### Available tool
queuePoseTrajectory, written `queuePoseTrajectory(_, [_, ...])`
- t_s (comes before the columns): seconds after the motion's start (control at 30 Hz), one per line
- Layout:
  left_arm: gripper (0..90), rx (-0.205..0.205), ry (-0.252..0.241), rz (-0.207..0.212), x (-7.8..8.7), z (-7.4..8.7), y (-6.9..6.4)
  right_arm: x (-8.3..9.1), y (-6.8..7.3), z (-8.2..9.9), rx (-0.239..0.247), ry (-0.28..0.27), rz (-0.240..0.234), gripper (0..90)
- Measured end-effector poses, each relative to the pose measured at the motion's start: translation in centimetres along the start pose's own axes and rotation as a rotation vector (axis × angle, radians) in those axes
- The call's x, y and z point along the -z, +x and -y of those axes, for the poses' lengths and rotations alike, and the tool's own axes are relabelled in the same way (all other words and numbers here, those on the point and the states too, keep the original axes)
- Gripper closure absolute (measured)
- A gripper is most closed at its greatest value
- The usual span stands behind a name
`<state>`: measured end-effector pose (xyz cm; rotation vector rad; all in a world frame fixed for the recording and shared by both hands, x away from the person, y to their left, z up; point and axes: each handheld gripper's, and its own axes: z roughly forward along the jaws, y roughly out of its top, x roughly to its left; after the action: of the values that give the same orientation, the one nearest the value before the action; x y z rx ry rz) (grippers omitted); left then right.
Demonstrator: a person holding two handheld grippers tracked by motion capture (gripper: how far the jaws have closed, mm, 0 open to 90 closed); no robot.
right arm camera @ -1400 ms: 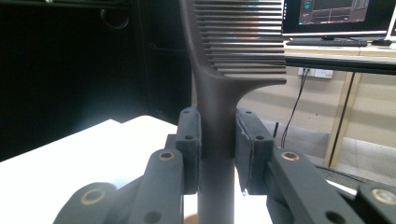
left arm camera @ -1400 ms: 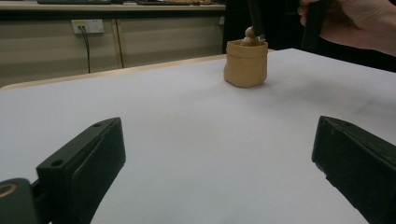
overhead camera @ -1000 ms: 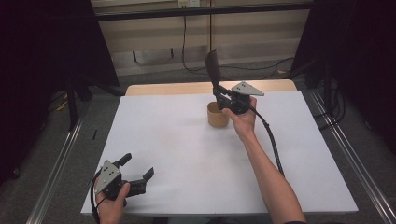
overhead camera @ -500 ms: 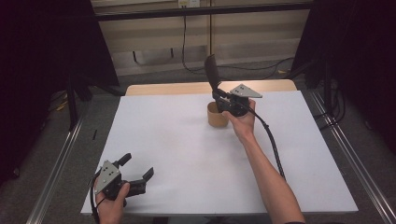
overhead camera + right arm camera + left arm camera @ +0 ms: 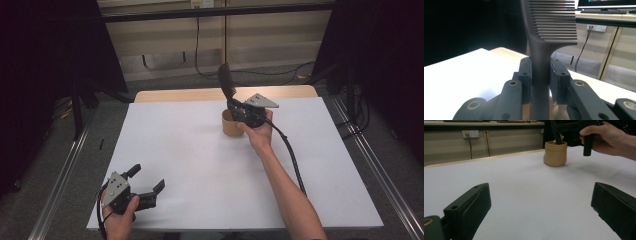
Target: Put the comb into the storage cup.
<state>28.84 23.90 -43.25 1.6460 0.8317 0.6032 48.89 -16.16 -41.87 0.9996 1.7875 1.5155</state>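
A black comb stands upright with its handle clamped between the pads of my right gripper. In the high view that comb rises over a small tan holder at the far middle of the white table, with the right gripper just above the holder's rim. The left gripper view shows the comb's handle reaching down into the holder. My left gripper rests open near the table's front left edge, with nothing between its fingers.
The white table top spreads wide between the two grippers. A wooden strip borders its far edge. Metal rails run along both sides, and cables hang at the back wall.
The right gripper with the comb has shifted very slightly over the holder. The left gripper has stayed still.
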Motion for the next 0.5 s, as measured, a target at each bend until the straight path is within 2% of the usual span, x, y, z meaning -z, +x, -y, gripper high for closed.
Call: queuePoseTrajectory(0.5, [2.8, -0.005, -0.006, -0.005, 0.19, -0.12, 0.07, 0.52, 0.19, 0.91, -0.001, 0.005, 0.01, 73.0])
